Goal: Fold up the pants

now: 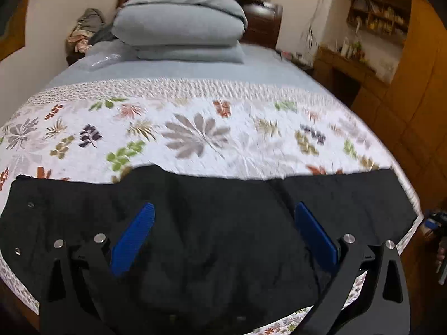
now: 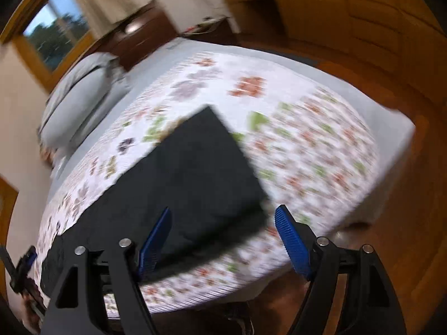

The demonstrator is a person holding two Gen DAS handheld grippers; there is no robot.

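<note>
Wood-panelled walls and cabinets [image 1: 413, 89] close in around the bed [image 1: 178, 69] from where I watch through the two wrist cameras. Against the dark headboard [image 1: 262, 22], a folded grey duvet [image 1: 178, 19] sits stacked on a grey pillow, with a heap of crumpled clothes [image 1: 83, 28] just beside it on the wall side. Nearer the foot of the bed than that duvet, a white quilt printed with leaves [image 1: 195, 128] covers the mattress.

Black pants [image 1: 212, 223] lie flat across the quilt at the foot end, well apart from the duvet, spread sideways almost from one edge of the bed to the other, one squared end [image 2: 206, 139] showing in the right wrist view. Small metal snaps glint on the end nearest the wall.

My left gripper [image 1: 225, 234] hangs over the middle of the pants, its blue fingers [image 1: 134, 234] spread wide with nothing gripped between them. My right gripper [image 2: 223, 240] points down over the squared end at the bed's edge, its fingers [image 2: 293, 245] also apart and empty, one over the black cloth and the other over the quilt; that view is heavily smeared. A window [image 2: 53, 36] shows beyond the headboard there.
</note>
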